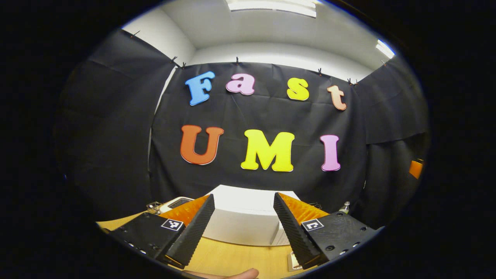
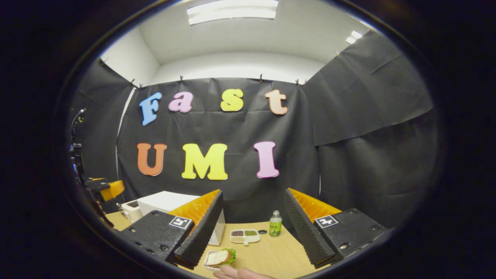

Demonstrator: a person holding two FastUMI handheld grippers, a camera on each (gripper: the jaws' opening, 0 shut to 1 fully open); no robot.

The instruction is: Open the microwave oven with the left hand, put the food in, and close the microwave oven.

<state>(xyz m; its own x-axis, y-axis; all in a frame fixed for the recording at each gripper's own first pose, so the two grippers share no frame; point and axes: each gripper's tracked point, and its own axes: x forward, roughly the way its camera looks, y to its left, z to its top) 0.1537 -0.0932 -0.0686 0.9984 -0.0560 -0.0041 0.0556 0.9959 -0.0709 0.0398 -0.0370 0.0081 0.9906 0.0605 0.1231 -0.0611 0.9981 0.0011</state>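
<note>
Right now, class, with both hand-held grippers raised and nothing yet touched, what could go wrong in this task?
1. The sandwich on its tray lies close in front of the microwave; a swinging door might knock it.
2. The bottle and the dish stand near the sandwich, so the open right hand-held gripper could tip them when reaching.

We log no legible words or numbers on any object here. The only signs are small square black-and-white coded markers: a pair of markers on the finger mounts of the left gripper, and a like pair on those of the right gripper. The bottle carries a green label, possibly printed, but too small for us to make out.
</note>
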